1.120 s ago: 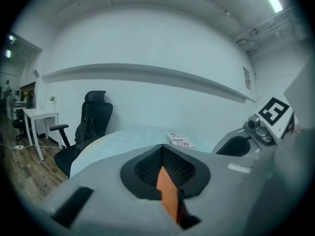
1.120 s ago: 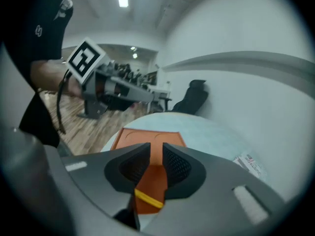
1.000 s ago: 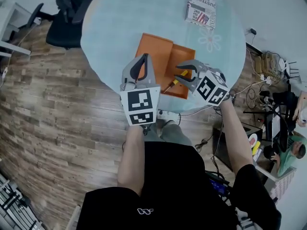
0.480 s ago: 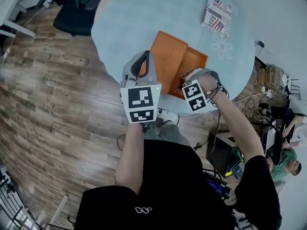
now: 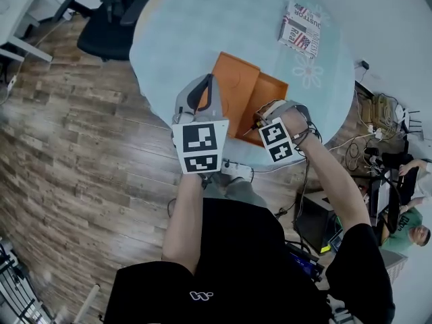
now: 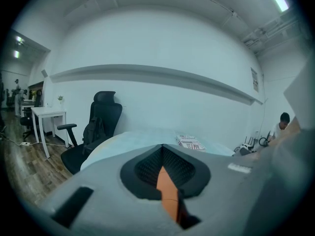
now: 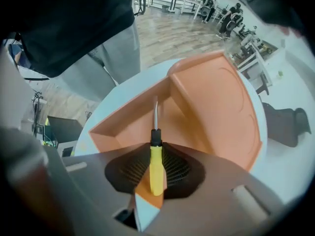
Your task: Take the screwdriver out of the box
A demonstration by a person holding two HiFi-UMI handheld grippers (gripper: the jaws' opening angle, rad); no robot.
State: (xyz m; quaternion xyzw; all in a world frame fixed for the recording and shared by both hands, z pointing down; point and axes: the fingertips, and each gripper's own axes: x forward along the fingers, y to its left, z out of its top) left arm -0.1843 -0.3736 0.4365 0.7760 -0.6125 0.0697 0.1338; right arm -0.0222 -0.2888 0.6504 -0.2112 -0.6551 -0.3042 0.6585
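An orange box (image 5: 266, 94) lies open on the round pale-blue table (image 5: 202, 25), its lid (image 5: 233, 79) folded out to the left. In the right gripper view a screwdriver (image 7: 156, 166) with a yellow handle and a thin steel shaft lies in the box's tray (image 7: 123, 127). My right gripper (image 7: 155, 144) points straight down into the tray. Its jaws are closing, and both pads sit against the yellow handle. My left gripper (image 5: 208, 81) hovers shut over the lid's near-left edge and holds nothing. In the left gripper view the left gripper (image 6: 162, 149) looks level across the table.
A printed packet (image 5: 300, 22) lies at the table's far side. A black office chair (image 5: 108, 19) stands behind the table, with a white desk (image 5: 20, 12) further left. Cables and equipment crowd the floor at the right, where a seated person (image 5: 415, 228) is.
My right gripper has swung from slanting over the box to pointing straight down into it, dropped onto the screwdriver and narrowed its jaws around the handle. The left gripper has stayed put.
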